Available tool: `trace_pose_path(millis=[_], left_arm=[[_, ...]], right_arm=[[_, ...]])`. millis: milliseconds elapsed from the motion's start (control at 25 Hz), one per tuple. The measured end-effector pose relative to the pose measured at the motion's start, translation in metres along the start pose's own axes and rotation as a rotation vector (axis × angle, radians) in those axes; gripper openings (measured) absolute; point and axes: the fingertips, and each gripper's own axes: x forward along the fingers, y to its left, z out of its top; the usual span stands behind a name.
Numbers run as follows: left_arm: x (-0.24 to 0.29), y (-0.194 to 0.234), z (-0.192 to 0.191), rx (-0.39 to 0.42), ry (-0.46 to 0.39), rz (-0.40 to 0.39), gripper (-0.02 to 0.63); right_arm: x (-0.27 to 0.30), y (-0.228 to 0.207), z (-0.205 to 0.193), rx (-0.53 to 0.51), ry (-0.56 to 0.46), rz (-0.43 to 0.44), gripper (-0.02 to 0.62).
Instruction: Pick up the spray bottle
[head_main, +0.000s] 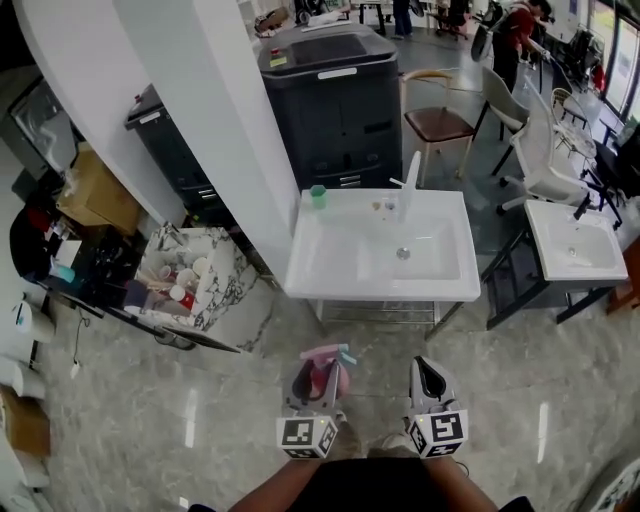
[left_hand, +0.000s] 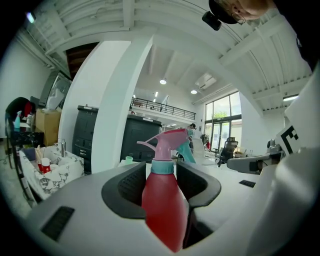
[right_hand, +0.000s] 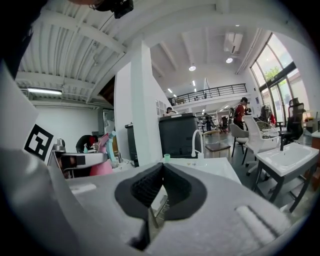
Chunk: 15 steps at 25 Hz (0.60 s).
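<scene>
A red spray bottle (left_hand: 162, 205) with a pink trigger head and a teal collar stands upright between my left gripper's pads, which press on its body; the left gripper (left_hand: 162, 187) is shut on it. In the head view the spray bottle (head_main: 322, 372) shows in the left gripper (head_main: 318, 380), held over the floor in front of the white sink (head_main: 330, 275). My right gripper (head_main: 430, 377) hangs level beside it, to the right. Its black pads (right_hand: 145, 187) meet with nothing between them, so the right gripper (right_hand: 161, 186) is shut. The bottle (right_hand: 102, 155) shows at its left.
The white sink with a tall tap (head_main: 408, 185) and a small green cup (head_main: 318, 196) stands ahead. A white pillar (head_main: 215, 120) rises at its left, with a marbled bin of cups (head_main: 190, 280) beside it. A second sink (head_main: 575, 245) and chairs (head_main: 440, 120) are at the right.
</scene>
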Motion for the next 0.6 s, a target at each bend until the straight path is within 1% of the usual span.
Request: trace_pose_path(millis=[120, 240, 440, 600], left_arm=[[-0.004, -0.017, 0.007, 0.019, -0.021, -0.008, 0.199], [-0.006, -0.026, 0.015, 0.041, -0.043, -0.014, 0.199], [-0.010, -0.032, 0.013, 0.048, -0.023, -0.020, 0.199], [-0.014, -0.034, 0.005, 0.042, -0.012, -0.015, 0.199]], right_arm=[[-0.014, -0.012, 0.006, -0.023, -0.006, -0.014, -0.003], [-0.020, -0.021, 0.009, -0.035, -0.003, -0.026, -0.003], [-0.032, -0.030, 0.015, -0.030, -0.020, -0.059, -0.003], [-0.036, -0.033, 0.010, -0.026, -0.015, -0.057, -0.003]])
